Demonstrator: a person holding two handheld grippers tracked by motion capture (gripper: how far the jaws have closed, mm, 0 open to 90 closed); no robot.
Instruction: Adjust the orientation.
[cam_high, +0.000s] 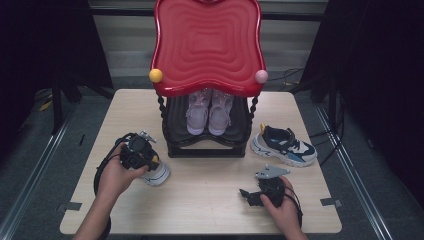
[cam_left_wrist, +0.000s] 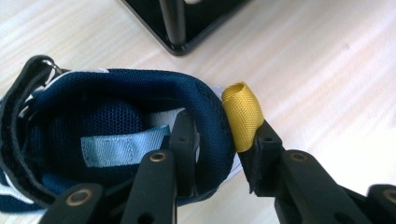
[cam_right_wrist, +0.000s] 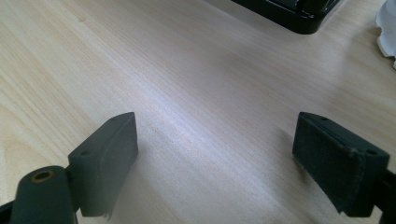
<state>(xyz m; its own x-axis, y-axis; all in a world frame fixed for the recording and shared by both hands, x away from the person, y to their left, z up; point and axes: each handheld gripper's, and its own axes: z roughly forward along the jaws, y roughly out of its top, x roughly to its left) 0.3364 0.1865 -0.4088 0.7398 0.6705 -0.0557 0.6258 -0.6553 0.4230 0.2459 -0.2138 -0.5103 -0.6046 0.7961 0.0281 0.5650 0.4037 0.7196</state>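
Observation:
A navy and white child's shoe (cam_high: 159, 173) lies on the wooden table (cam_high: 200, 210), left of centre. My left gripper (cam_high: 142, 152) is shut on its heel. In the left gripper view one jaw reaches inside the navy shoe (cam_left_wrist: 107, 116) and the other presses outside by the yellow pull tab (cam_left_wrist: 243, 114), so the left gripper (cam_left_wrist: 224, 135) pinches the heel collar. My right gripper (cam_high: 246, 195) rests low at the front right. It stands open in the right gripper view, where the right gripper (cam_right_wrist: 215, 154) has bare wood between its pads.
A rack with a red wavy top (cam_high: 207, 45) stands at the table's back, with a pair of pink shoes (cam_high: 210, 112) on its black lower shelf (cam_high: 175, 135). The matching navy shoe (cam_high: 283, 145) sits to the right of the rack. The rack's black base (cam_right_wrist: 289, 14) lies ahead of the right gripper.

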